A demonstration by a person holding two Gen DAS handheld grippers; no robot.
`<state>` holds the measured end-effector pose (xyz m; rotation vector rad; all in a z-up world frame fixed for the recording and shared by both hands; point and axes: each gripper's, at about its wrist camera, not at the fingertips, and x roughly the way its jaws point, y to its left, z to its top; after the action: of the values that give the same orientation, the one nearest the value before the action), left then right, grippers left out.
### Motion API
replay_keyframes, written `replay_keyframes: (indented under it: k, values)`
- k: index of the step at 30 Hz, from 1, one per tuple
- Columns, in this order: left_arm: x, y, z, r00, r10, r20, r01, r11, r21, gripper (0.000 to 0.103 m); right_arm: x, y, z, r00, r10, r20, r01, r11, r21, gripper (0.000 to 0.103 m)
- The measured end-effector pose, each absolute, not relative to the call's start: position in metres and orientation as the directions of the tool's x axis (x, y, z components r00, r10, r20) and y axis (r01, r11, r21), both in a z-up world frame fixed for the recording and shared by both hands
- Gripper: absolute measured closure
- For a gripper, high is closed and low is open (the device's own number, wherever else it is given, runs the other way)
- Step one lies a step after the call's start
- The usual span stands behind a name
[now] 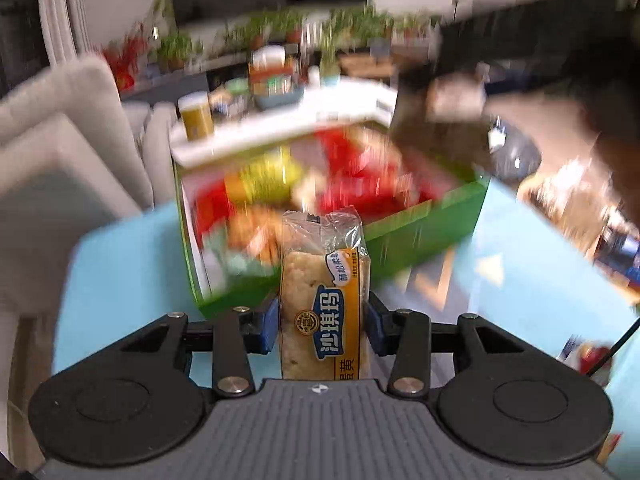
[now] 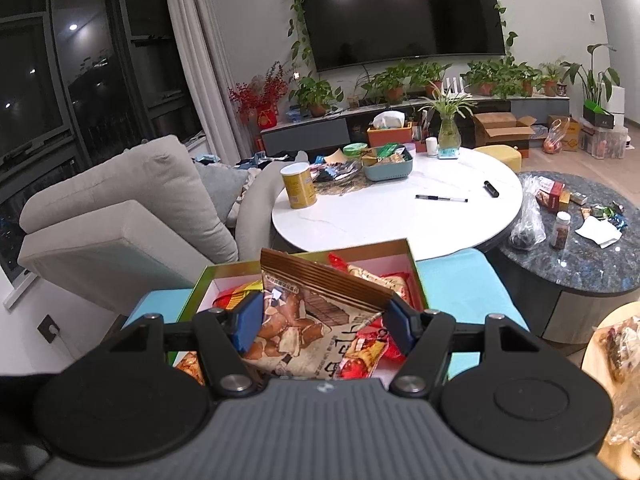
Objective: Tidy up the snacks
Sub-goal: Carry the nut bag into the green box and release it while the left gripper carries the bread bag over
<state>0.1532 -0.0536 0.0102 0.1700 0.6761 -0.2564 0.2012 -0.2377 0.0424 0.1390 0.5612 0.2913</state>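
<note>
Above the shallow green cardboard box with the white lining (image 1: 420, 220), which sits on a pale blue surface (image 1: 120, 272) and already holds a jumble of red and yellow snack packets, the left gripper (image 1: 324, 316) has its blue pads pressed against both long sides of a clear-wrapped rectangular cake bar with a yellow label (image 1: 326, 300); the bar stands lengthwise between the pads, its crimped end pointing toward the box; the rest of this view is smeared by motion. In the right wrist view the right gripper (image 2: 324, 320) is clamped on a brown-topped foil snack bag printed with chocolate biscuits (image 2: 312, 304), held at its side edges over the same box, whose near wall and gold-edged rim (image 2: 412, 264) show behind it; the bag leans above the loose packets. The step in hand looks like setting both items into the box; to do it well, lower the cake bar toward the nearer, less crowded corner; lay it flat rather than on end; release only once it rests on something; keep the two tools apart so the bag does not sweep packets over the rim.
</note>
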Motion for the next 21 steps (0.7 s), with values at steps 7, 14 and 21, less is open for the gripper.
replay_keyframes:
  k: [7,14,21]
  values:
    - [0.189,-0.061,0.052,0.831,-0.128,-0.542,0.244,0.959,0.147,0.063,0.217,-0.233,0.046,0.809,0.305,-0.502,-0.234,0.951,0.201,0.028]
    - [0.239,-0.07,0.039,0.797,-0.128,-0.591,0.238,0.965,0.111,0.063,0.25,-0.23,0.031,0.774,0.299,-0.557,-0.222,0.954,0.204,0.028]
    - [0.262,-0.075,0.024,0.792,-0.127,-0.596,0.24,0.964,0.113,0.049,0.267,-0.223,0.017,0.757,0.308,-0.576,-0.208,0.95,0.235,0.028]
